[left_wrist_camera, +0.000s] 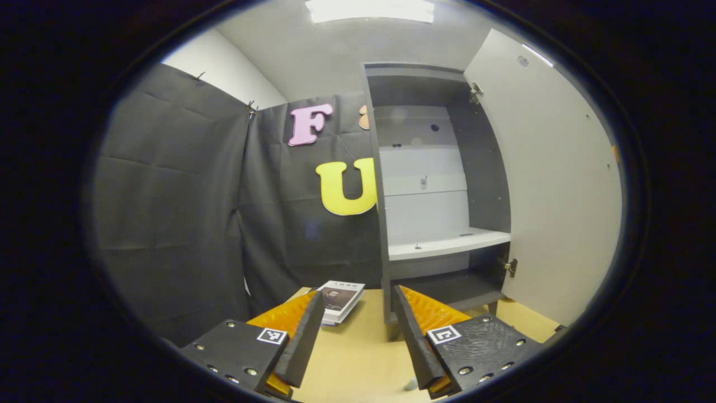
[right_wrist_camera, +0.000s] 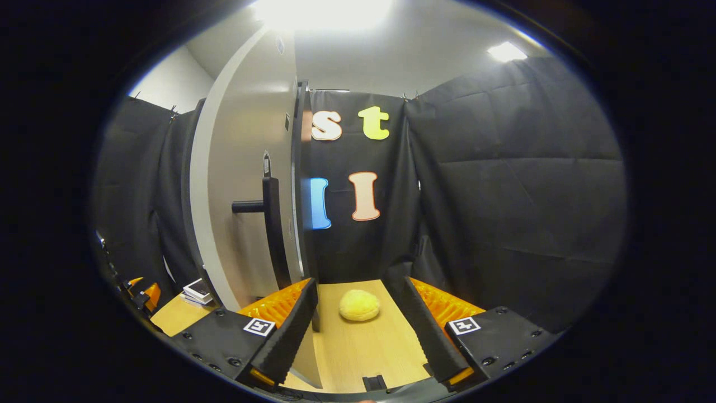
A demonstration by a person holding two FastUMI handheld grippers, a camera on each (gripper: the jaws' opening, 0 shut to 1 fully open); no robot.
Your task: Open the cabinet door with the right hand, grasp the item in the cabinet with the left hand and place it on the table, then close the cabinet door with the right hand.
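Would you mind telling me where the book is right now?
In the left gripper view, the book lies flat on the table, left of the open cabinet; the right gripper view shows it beyond the door.

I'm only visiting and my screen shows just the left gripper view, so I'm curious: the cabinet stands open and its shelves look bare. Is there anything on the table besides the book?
Observer: Yes. In the right gripper view a round yellow lump lies on the table.
Operator: Is something holding it?
Observer: No. It shows between the open jaws of the right gripper, with a gap to each finger.
Operator: I see only the door's inner face. Does it have a handle?
Observer: Yes, a dark bar handle stands out from the outer face of the door.
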